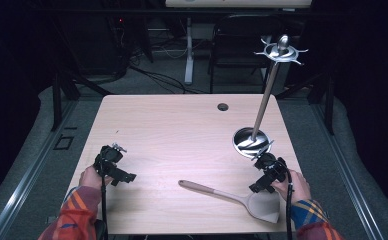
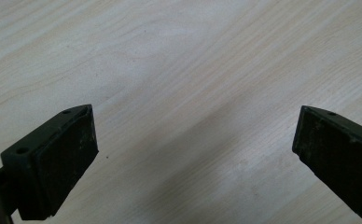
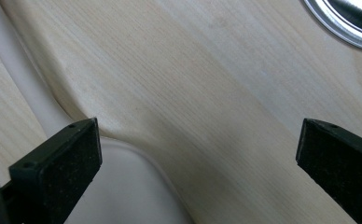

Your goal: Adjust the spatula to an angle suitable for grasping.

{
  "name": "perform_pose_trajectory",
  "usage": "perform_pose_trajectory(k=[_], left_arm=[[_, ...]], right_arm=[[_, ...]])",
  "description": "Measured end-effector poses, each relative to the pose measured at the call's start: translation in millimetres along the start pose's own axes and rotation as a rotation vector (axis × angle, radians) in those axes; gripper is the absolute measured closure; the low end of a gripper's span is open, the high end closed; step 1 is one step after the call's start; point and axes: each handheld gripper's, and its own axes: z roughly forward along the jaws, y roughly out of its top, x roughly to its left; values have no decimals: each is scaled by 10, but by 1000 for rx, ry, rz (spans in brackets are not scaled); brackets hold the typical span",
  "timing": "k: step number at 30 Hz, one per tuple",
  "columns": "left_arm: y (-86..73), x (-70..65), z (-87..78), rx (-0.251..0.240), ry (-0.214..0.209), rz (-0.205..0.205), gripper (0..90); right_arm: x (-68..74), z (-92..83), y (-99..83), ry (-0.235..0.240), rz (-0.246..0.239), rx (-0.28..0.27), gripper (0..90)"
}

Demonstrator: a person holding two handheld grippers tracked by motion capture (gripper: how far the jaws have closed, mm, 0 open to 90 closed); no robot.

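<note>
spatula (image 1: 232, 196) lies flat on the surface (image 1: 182, 130), near the front edge, right of centre. wooden handle points left twd the middle, pale blade sits at the front right corner. in the right gripper view the blade's shoulder (image 3: 123, 186) and neck show just below the left jaw, w/ bare wood between the jaws.

right gripper (image 1: 268, 176) sits just above and beside the blade, not touching it as far as i can tell. jaws wide open, nothing btwn them. just behind it is the round steel base (image 1: 251, 140) of the utensil stand (image 1: 267, 95), its pole leaning up to a ring of hooks at the top.

left gripper (image 1: 113, 165) is well apart, over the left of the surface, jaws also spread wide and empty; its own view has bare wood under it.

risks, my read: the blade is thin and flat, so jaws closing on it from above could skid off or push it toward the near edge and over. a grab at the blade end leaves the long handle to swing, and it could knock the stand base close by. a grip on the neck or handle looks safer.
</note>
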Motion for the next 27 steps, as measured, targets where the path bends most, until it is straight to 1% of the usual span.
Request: perform_pose_trajectory(k=[1, 2, 3, 6, 7, 10, 12, 13, 14, 16, 21, 22, 23, 24, 25, 27], left_arm=[[0, 0, 0, 0, 0, 0, 0], [-1, -1, -1, -4, -7, 1, 0], [-1, -2, -2, -7, -12, 6, 0], [-1, -12, 2, -1, -15, 16, 0], [-2, -15, 3, -2, -15, 16, 0], [-10, -20, 0, -4, -23, 16, 0], [-3, -26, -9, -15, -40, 25, 0], [-3, -26, -9, -15, -40, 25, 0], [2, -31, -11, -18, -43, 32, 0], [13, -40, 1, -11, -47, 39, 0], [-4, -43, -9, -7, -45, 42, 0], [-14, -46, -11, -6, -43, 40, 0], [-22, -47, -10, 1, -46, 37, 0], [-42, -40, 1, 18, -45, 31, 0], [-59, -34, 7, 25, -47, 27, 1], [-75, -25, 10, 30, -49, 24, 1]], right_arm=[[0, 0, 0, 0, 0, 0, 0], [-1, -2, 3, -6, -7, 13, 0], [5, 5, 2, 0, -4, 8, 0], [11, 0, 11, -2, -28, 29, 0], [23, 9, 10, -1, -24, 24, 0], [43, 16, 13, -2, -28, 38, 0], [55, 23, 14, 19, -38, 42, 15], [57, 28, 13, 17, -47, 43, 15], [57, 20, 20, 18, -59, 58, 16], [69, 18, 22, 21, -63, 64, 15], [106, 10, 38, 16, -70, 49, 13], [167, 83, -1, 27, 12, -52, 11], [132, 23, 59, 22, -76, 55, 4], [140, 22, 72, 25, -78, 59, 0], [140, 22, 91, 23, -85, 71, 0], [143, 25, 113, 22, -90, 72, 0]])
